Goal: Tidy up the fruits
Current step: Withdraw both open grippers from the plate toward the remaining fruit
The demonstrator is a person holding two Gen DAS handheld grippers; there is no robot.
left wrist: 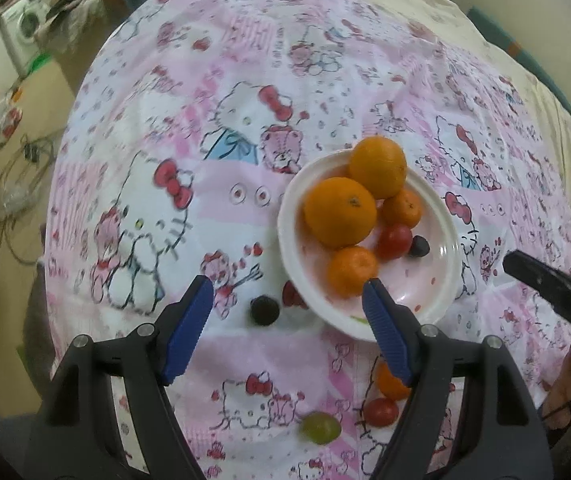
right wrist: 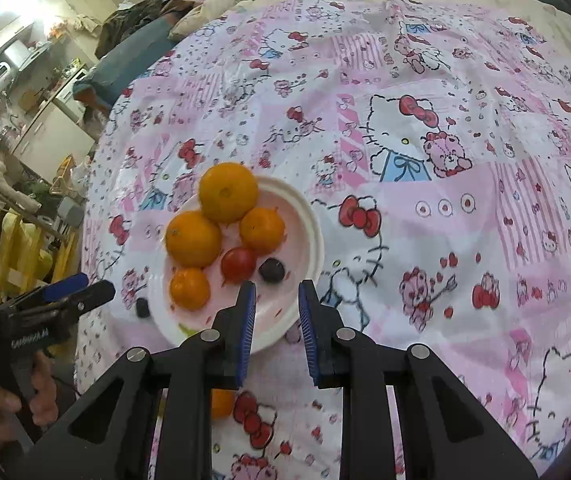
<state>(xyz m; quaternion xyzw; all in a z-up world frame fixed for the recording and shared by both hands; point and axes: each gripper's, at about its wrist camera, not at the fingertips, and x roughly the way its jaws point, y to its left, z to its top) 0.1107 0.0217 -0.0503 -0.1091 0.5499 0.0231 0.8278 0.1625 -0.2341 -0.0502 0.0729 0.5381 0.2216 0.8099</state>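
Note:
A white plate point(left wrist: 441, 280) holds two large oranges point(left wrist: 340, 212), two small mandarins point(left wrist: 351, 271), a cherry tomato point(left wrist: 394, 241) and a dark grape point(left wrist: 418, 246). On the cloth lie a dark grape point(left wrist: 264, 310), a red fruit point(left wrist: 291, 294) half under the plate rim, a mandarin point(left wrist: 389, 380), a tomato point(left wrist: 380, 412) and a green grape point(left wrist: 320, 428). My left gripper point(left wrist: 287, 296) is open and empty above the loose dark grape. My right gripper point(right wrist: 276, 294) is open and empty over the plate point(right wrist: 305, 248), near its dark grape point(right wrist: 271, 269).
The table wears a pink Hello Kitty cloth point(left wrist: 245, 100). The right gripper shows at the right of the left wrist view point(left wrist: 549, 284). The left gripper and hand show at the left of the right wrist view point(right wrist: 57, 300). Room clutter lies beyond the table's left edge.

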